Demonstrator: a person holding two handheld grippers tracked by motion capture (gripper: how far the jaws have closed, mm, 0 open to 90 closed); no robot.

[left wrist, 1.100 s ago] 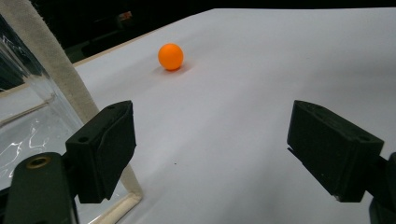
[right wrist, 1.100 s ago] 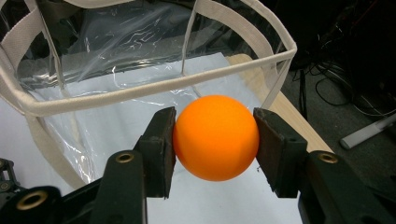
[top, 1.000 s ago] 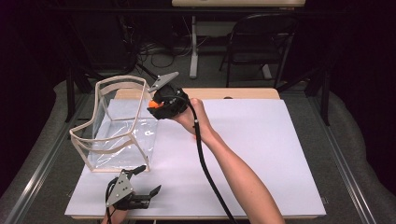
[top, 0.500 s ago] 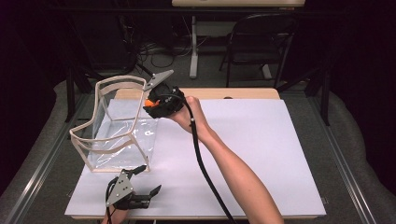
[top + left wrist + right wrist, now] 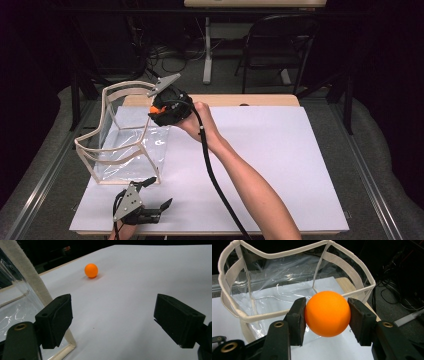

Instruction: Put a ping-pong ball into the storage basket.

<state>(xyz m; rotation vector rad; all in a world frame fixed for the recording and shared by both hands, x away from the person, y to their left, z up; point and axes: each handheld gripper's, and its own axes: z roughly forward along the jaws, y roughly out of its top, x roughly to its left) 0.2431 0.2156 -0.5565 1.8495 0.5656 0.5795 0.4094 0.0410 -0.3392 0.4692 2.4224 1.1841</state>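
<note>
Right tool (image 5: 152, 111), still clenching the orange ball (image 5: 327, 313), has edged toward the clear bag (image 5: 120, 145).

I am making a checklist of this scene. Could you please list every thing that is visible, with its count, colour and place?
clear bag: one, transparent with beige trim, open-topped, on the table's left side.
orange ball: two; one clamped in the right hand-held gripper, one lying loose on the white surface.
table: one, white top with wooden far edge.
chair: one, dark, behind the table.
left hand-held gripper: black, open, near edge.
right hand-held gripper: black, shut on a ball, by the bag's rim.
</note>
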